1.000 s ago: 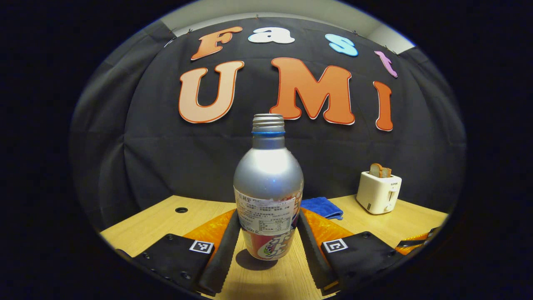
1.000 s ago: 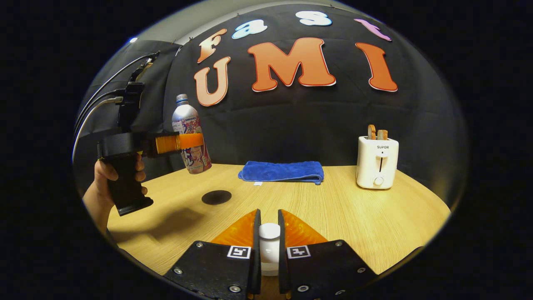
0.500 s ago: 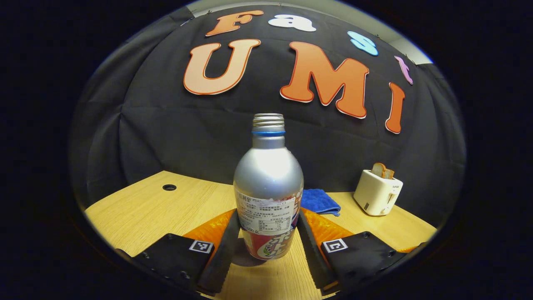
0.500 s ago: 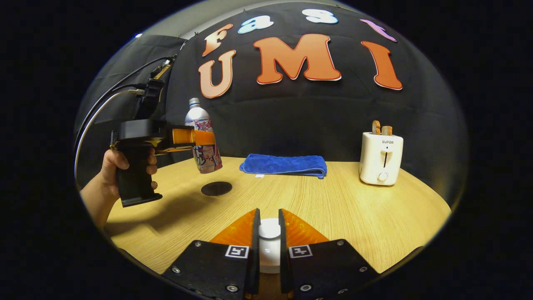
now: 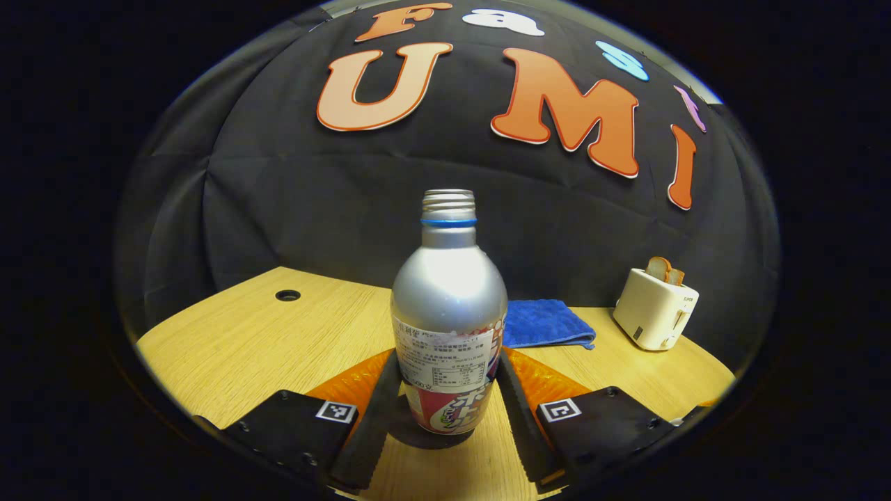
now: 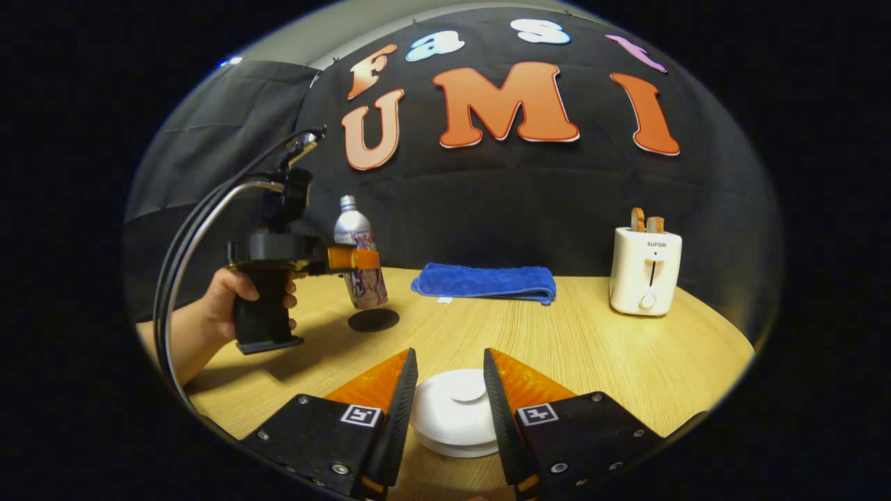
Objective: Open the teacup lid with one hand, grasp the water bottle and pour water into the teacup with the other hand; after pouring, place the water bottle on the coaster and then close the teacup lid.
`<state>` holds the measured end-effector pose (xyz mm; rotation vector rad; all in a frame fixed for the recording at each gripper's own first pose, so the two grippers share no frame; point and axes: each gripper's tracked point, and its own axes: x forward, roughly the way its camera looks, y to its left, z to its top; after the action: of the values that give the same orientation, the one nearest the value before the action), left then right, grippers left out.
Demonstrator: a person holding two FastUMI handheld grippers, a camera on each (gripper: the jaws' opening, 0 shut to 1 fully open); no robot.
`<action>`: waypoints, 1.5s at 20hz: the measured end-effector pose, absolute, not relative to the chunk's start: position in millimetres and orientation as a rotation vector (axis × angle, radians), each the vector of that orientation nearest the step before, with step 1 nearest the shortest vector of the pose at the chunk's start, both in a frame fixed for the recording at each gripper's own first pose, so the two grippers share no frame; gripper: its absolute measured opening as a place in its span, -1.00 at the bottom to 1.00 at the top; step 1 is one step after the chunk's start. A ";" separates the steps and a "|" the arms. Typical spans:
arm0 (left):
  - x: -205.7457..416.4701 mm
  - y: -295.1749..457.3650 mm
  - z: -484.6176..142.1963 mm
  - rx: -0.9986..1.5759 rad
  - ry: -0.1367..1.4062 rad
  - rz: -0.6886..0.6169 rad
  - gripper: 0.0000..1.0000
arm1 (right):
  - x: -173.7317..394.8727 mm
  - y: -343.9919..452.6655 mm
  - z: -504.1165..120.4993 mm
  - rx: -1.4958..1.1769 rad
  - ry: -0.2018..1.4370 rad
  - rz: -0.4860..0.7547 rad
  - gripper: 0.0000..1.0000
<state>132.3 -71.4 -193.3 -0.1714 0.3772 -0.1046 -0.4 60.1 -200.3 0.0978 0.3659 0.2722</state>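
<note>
A silver water bottle (image 5: 449, 306) with no cap stands between my left gripper's (image 5: 449, 362) fingers, which are shut on its labelled lower part. Directly under its base lies the black round coaster (image 5: 431, 438). In the right gripper view the bottle (image 6: 356, 259) leans slightly over the coaster (image 6: 374, 319), held by the left gripper (image 6: 351, 259) and a hand; I cannot tell whether they touch. My right gripper (image 6: 449, 355) is open, its orange fingers on either side of the white teacup lid (image 6: 456, 410), whose knob is free. The cup under the lid is hidden.
A folded blue towel (image 6: 485, 282) lies at the back of the wooden table (image 6: 626, 362). A white toaster (image 6: 645, 271) with bread slices stands at the right. Cables (image 6: 202, 216) trail from the left gripper. A small round hole (image 5: 287, 295) sits in the tabletop's far left.
My left gripper has carried the bottle down and over to the coaster. My right gripper, shut on the lid's knob before, has opened and let it go.
</note>
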 end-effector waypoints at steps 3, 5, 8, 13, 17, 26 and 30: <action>140.3 -65.4 -208.4 -0.152 0.398 -0.098 0.65 | 1.4 61.0 -187.4 0.112 0.336 0.277 0.31; 142.7 -68.9 -219.1 -0.150 0.426 -0.106 0.61 | 0.8 57.6 -183.2 0.105 0.328 0.269 0.42; 143.8 -66.6 -228.9 -0.144 0.443 -0.085 0.58 | 2.9 52.4 -176.9 0.095 0.314 0.257 0.46; 143.1 -64.7 -231.8 -0.142 0.445 -0.082 0.72 | 1.7 45.9 -175.7 0.100 0.308 0.241 0.46; 136.8 -65.0 -229.7 -0.145 0.453 -0.096 0.98 | 5.8 44.3 -164.4 0.095 0.280 0.233 0.46; 138.0 -72.8 -187.5 -0.079 0.382 -0.132 0.98 | -3.0 42.7 -134.5 0.073 0.219 0.225 0.46; 126.9 -71.8 -158.9 -0.083 0.328 -0.129 0.98 | -5.9 35.2 -121.0 0.091 0.192 0.214 0.46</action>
<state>126.9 -71.8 -158.9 -0.0833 0.3281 -0.1286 -5.9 35.2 -121.0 0.0912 0.1920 0.2136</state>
